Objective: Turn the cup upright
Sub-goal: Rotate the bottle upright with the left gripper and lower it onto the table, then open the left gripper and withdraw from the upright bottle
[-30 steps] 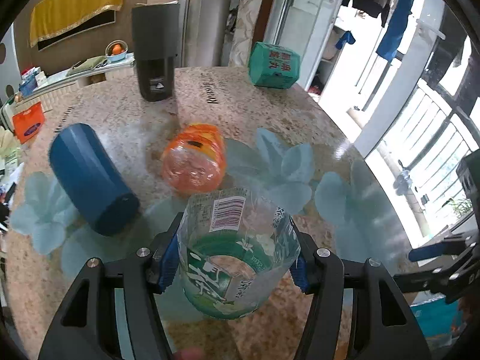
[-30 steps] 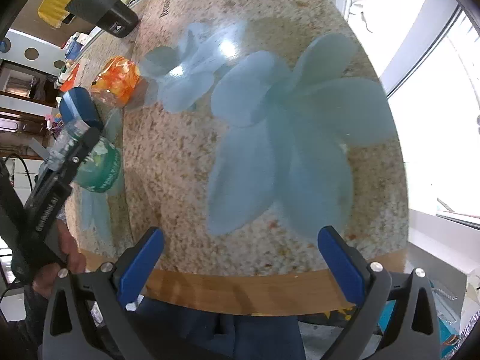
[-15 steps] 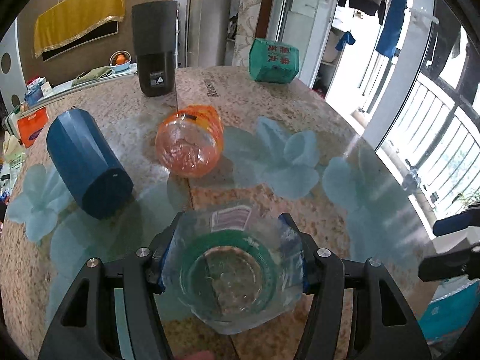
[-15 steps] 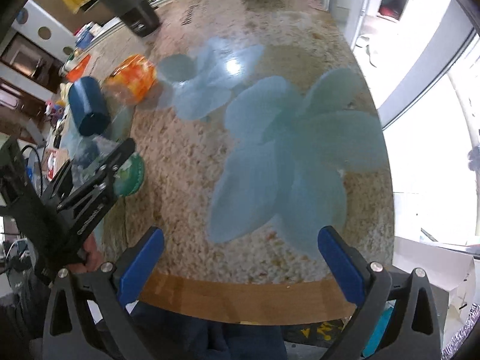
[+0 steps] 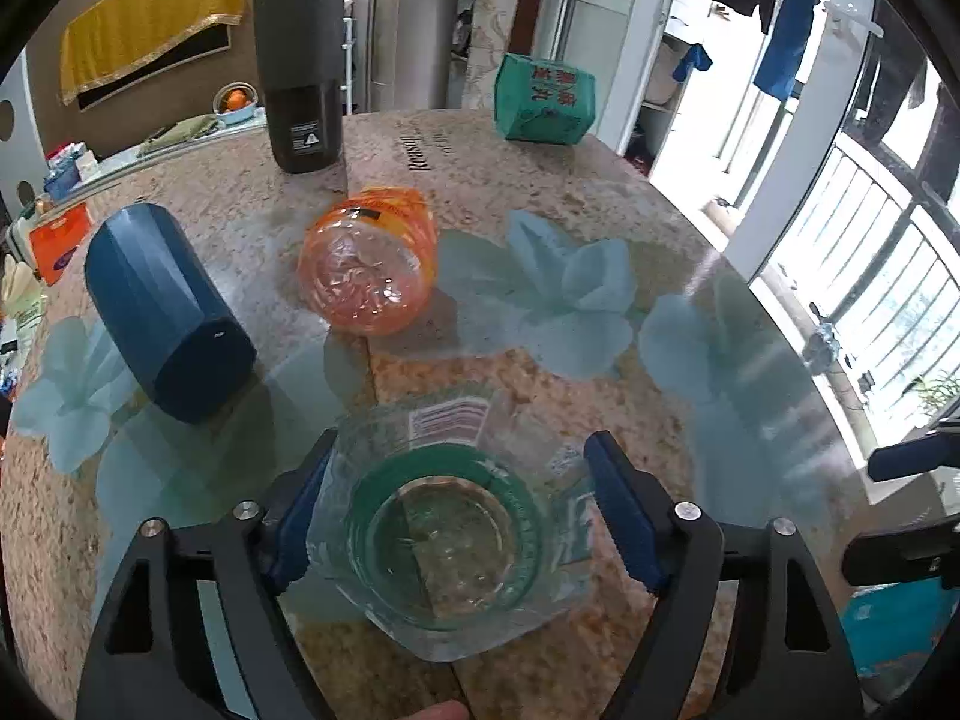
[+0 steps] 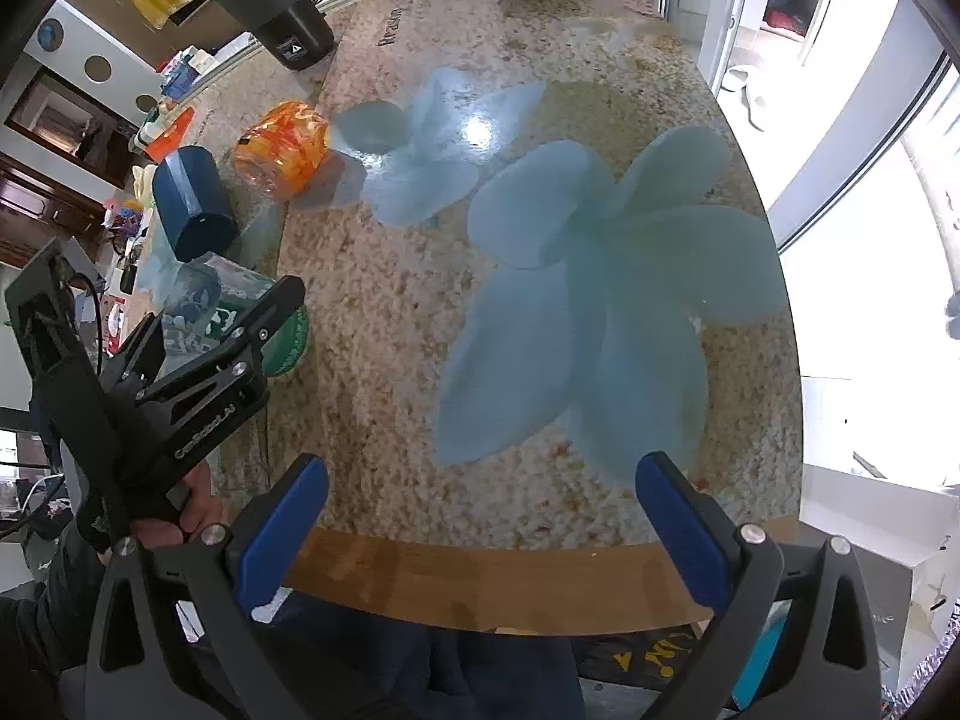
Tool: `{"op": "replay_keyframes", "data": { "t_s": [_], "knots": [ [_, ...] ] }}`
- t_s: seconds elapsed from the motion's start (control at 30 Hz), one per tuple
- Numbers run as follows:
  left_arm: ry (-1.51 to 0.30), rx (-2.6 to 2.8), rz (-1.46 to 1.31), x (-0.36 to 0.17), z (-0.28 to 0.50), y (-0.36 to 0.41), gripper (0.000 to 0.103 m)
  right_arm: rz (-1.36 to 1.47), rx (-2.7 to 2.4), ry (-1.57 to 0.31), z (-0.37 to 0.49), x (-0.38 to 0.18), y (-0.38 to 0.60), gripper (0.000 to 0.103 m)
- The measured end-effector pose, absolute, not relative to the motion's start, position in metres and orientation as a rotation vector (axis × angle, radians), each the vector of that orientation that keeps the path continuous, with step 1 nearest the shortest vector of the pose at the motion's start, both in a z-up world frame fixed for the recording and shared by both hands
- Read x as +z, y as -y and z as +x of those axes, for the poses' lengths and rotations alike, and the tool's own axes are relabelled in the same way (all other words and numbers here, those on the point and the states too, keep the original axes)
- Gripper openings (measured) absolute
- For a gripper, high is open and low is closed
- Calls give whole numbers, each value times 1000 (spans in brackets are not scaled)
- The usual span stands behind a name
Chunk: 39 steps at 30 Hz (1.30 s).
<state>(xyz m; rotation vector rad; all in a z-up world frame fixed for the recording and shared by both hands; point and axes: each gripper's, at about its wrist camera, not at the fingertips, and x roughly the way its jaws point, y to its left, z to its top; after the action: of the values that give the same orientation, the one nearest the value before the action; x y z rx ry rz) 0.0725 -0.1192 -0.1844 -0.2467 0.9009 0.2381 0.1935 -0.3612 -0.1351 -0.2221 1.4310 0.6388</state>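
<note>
My left gripper (image 5: 456, 504) is shut on a clear plastic cup with a green label (image 5: 450, 528). I look down into its open mouth, so it stands nearly upright, low over the table (image 5: 600, 192). The same cup (image 6: 240, 306) shows in the right wrist view, held by the left gripper (image 6: 264, 324) at the table's left side. An orange cup (image 5: 369, 264) and a dark blue cup (image 5: 162, 306) lie on their sides farther back. My right gripper (image 6: 480, 516) is open and empty above the table's near edge.
A tall black cup (image 5: 300, 72) stands upright at the back. A green packet (image 5: 543, 99) lies at the far right edge. The round table has a stone pattern with pale blue flowers. A balcony railing (image 5: 870, 276) is beyond the right edge.
The left gripper has turned the green-label cup from tilted on its side to mouth up. The right gripper has pulled back and tilted a little, staying open.
</note>
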Motion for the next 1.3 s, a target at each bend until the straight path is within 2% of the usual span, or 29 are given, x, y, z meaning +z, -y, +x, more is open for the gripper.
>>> {"op": "replay_keyframes", "data": {
  "t_s": [0.13, 0.23, 0.33, 0.57, 0.9, 1.3],
  "knots": [
    [-926, 233, -248, -182, 73, 118, 85, -230, 643, -1419, 191, -134, 359, 103],
    [-933, 230, -260, -178, 74, 115, 98, -232, 654, -1411, 190, -133, 355, 103],
    [-944, 199, -279, -172, 73, 112, 102, -232, 664, -1405, 190, -133, 351, 103],
    [-964, 171, -260, -153, 69, 116, 102, -272, 647, -1355, 189, -129, 342, 103],
    [-1031, 129, -240, -93, 63, 90, 103, -338, 551, -1181, 185, -81, 317, 103],
    [-1101, 27, -233, -48, 57, 55, 103, -199, 418, -1141, 157, -43, 287, 103]
  ]
}}
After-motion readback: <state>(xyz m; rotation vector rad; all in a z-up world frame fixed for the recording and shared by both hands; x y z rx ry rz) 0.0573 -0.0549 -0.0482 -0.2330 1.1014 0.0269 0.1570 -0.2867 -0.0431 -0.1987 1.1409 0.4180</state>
